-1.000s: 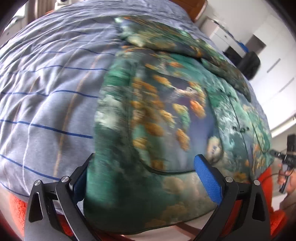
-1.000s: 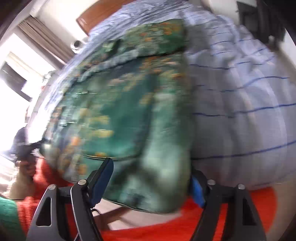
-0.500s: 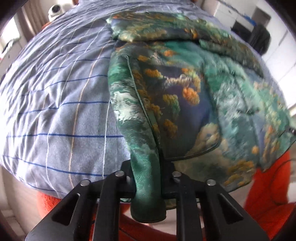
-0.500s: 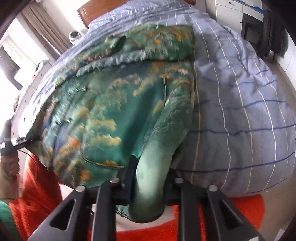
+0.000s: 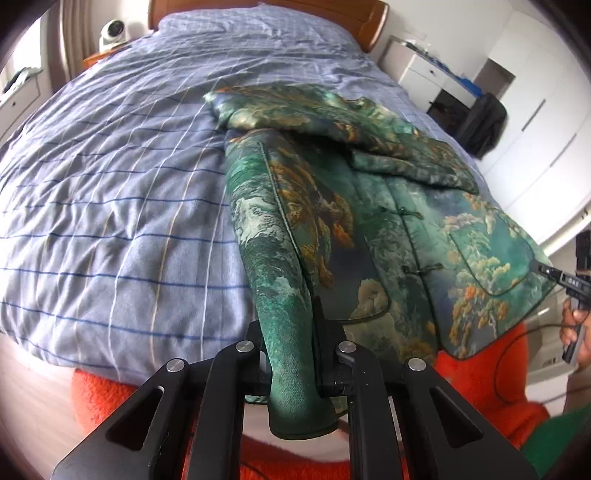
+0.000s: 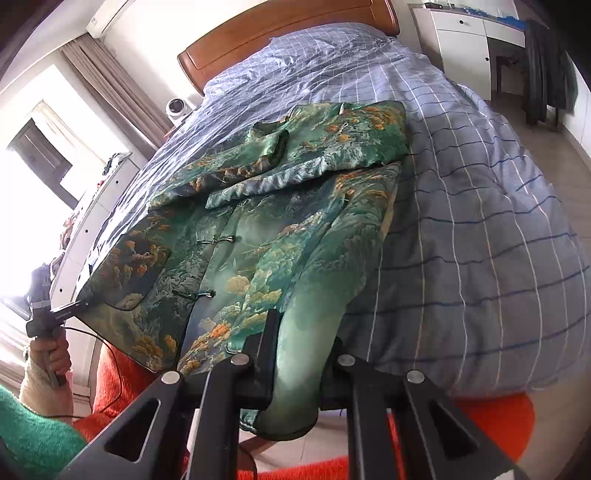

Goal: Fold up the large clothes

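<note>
Both grippers have clamped and lifted: left gripper [image 5: 291,365] and right gripper [image 6: 303,365] pinch the green jacket's [image 5: 369,229] hem corners above the bed's [image 5: 110,184] foot; pads hidden by cloth.

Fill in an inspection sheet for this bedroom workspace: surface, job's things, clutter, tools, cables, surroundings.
Surface: bed with blue checked duvet, wrinkled.
Job's things: green patterned jacket, front up, sleeves folded across its chest.
Clutter: nothing seen on the duvet.
Tools: left tool shut on one hem corner; right tool shut on the other.
Cables: thin black cable hanging below the left tool.
Surroundings: wooden headboard, white cabinets, orange rug.
</note>
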`<state>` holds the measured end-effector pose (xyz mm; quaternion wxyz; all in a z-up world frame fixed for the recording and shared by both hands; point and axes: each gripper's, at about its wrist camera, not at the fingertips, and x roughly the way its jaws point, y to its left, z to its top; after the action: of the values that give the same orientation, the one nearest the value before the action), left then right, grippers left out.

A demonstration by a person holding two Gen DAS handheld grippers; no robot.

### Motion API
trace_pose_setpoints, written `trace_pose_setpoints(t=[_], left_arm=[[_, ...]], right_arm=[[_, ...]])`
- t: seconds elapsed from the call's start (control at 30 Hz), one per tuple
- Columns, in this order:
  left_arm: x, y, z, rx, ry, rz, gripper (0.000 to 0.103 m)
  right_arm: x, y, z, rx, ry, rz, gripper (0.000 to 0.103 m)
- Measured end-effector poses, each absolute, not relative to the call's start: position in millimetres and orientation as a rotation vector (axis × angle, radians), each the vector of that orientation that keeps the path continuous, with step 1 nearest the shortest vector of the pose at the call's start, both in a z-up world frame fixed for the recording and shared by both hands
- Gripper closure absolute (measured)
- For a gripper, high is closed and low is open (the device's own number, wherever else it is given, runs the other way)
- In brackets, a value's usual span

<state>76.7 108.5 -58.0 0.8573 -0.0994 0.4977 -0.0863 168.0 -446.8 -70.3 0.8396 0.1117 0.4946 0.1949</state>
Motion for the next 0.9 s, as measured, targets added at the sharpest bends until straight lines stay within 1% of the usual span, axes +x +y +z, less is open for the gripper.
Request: trace_pose_setpoints(t=[0.2,0.3,0.37,0.43,0.53,0.67,0.8,0.9], left_arm=[[27,118,-52,-0.175,1.105,-0.222,0.092],[1,124,-39,-0.195,1.129,-0.265,0.092],[-7,130,-25,-0.247,1.112,-0.294,0.092],[-2,141,-6,-0.325,1.058,-0.312,0.092],[27,153,12,-0.390,0.962,-0.331,0.092],[99,168,17,-0.445,0.921,-0.290,0.092],[175,174,-1,-0.453,0.914,-0.242,0.091],[222,172,-20,-0.460,0.927,-0.213,0.090]], right_arm=[[129,-462,-62,0.281,1.097,0.443,0.089],[106,-470,-47,0.340,1.101,0.501,0.090],[97,-475,-36,0.391,1.081,0.539,0.090],[97,-480,-24,0.437,1.045,0.564,0.090],[120,-484,-9,0.446,0.958,0.586,0.090],[179,-486,-4,0.425,0.861,0.571,0.090],[244,-486,-13,0.460,0.811,0.539,0.090],[302,-486,-37,0.508,0.831,0.495,0.090]])
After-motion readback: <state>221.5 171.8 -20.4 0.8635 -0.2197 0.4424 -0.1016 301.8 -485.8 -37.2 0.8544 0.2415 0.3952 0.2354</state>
